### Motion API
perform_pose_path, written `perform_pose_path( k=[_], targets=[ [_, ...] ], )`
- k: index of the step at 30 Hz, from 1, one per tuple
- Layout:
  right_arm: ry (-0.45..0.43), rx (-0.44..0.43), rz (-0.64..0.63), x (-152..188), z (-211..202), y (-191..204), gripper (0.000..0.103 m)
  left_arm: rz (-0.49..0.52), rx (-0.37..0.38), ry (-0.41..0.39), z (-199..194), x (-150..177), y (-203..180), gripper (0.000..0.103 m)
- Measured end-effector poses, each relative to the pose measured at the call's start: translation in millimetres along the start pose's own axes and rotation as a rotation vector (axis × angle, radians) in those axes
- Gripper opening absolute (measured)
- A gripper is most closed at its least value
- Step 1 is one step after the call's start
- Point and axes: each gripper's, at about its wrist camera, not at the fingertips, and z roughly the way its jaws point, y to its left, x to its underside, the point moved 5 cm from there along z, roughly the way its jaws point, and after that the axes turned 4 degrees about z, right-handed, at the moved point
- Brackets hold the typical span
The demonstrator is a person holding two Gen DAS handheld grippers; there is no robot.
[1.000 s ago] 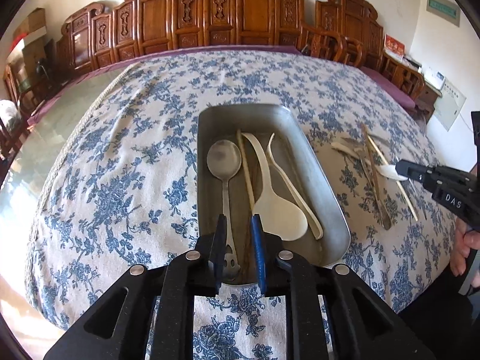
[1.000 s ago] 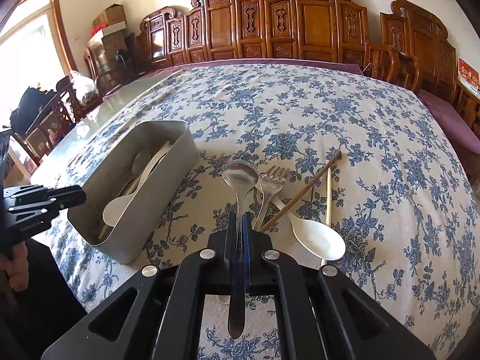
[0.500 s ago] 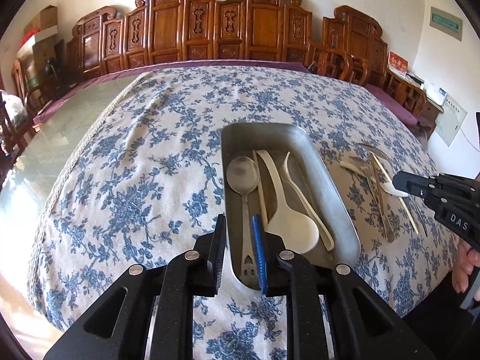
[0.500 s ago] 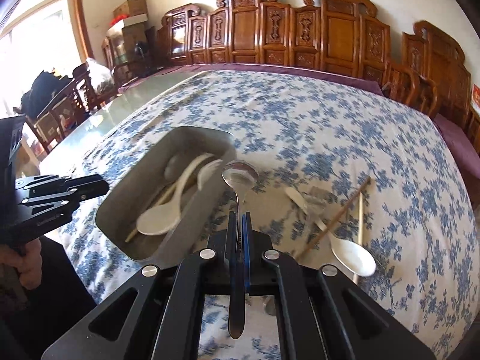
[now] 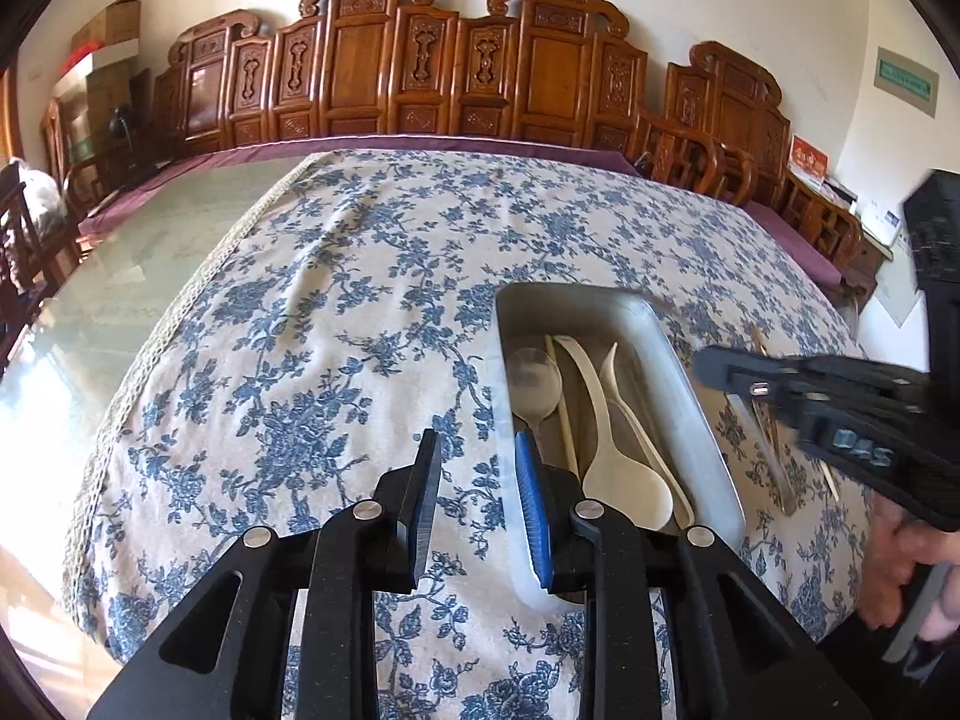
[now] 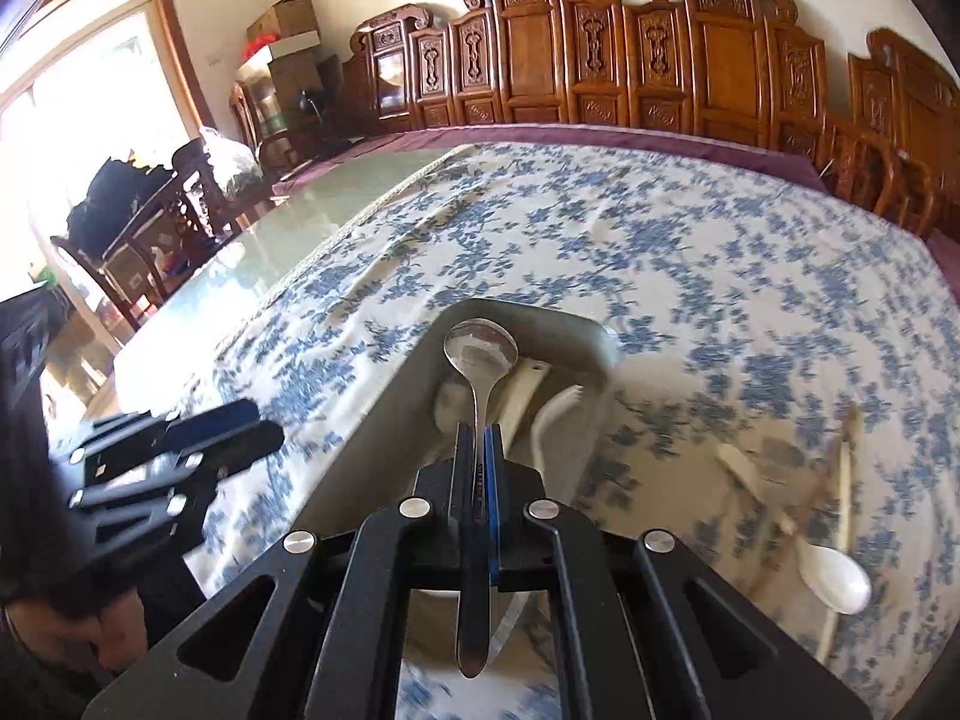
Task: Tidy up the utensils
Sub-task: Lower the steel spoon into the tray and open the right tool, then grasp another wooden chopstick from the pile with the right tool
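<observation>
A metal tray [image 5: 690,384] on the floral tablecloth holds a steel spoon [image 5: 534,384], a chopstick and two cream plastic spoons [image 5: 624,480]. My left gripper [image 5: 477,468] is open and empty, above the cloth at the tray's near left corner. My right gripper [image 6: 478,438] is shut on a steel spoon [image 6: 480,351], bowl forward, held above the tray [image 6: 384,414]. It also shows in the left wrist view [image 5: 780,384], to the right of the tray.
To the right of the tray lie a white spoon [image 6: 837,585], chopsticks [image 6: 846,468] and blurred cutlery. Carved wooden chairs [image 5: 456,72] line the far side. The bare glass tabletop [image 5: 138,276] lies to the left.
My right gripper has carried the steel spoon leftward from the loose pile to above the tray. My left gripper has drawn back and left, off the tray.
</observation>
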Motion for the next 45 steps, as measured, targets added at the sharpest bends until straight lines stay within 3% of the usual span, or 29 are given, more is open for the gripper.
perform_pose_path(
  k=[14,20,25,27,33,35,37,40,43,45],
  targets=[
    [0.090,-0.012,0.055,14.4,52.4,13.9,0.005,-0.022,0.004,-0.002,-2.1,-1.0,7.8,0.024],
    [0.090,-0.046,0.053,17.0,51.3,20.6,0.008,-0.024,0.005,0.001,-2.3,-0.3,6.7,0.024],
    [0.050,-0.044,0.027,14.7,27.8,12.5,0.008,-0.019,0.020,-0.001,-2.8,-1.3,0.6,0.024],
    [0.029,-0.033,0.023,12.8,14.4,3.0,0.008,-0.009,0.025,-0.005,-2.8,-1.6,-6.1,0.027],
    [-0.045,0.063,0.013,10.9,-38.0,-49.9,0.008,0.022,0.056,-0.026,-3.2,-4.5,-31.1,0.052],
    [-0.054,0.116,0.000,12.9,-48.2,-70.3,0.008,0.037,0.067,-0.035,-2.8,-5.8,-43.0,0.071],
    [-0.057,0.163,0.001,16.2,-55.0,-91.3,0.008,0.059,0.071,-0.042,-2.3,-6.9,-54.9,0.082],
    [-0.049,0.219,0.034,22.3,-58.7,-126.6,0.008,0.080,0.077,-0.045,-1.1,-7.8,-68.4,0.087],
    [-0.043,0.255,0.068,28.8,-56.0,-154.5,0.022,0.094,0.078,-0.044,0.9,-7.7,-78.2,0.089],
    [-0.035,0.268,0.086,33.9,-51.3,-166.0,0.023,0.104,0.079,-0.043,2.0,-7.1,-83.7,0.089]
  ],
)
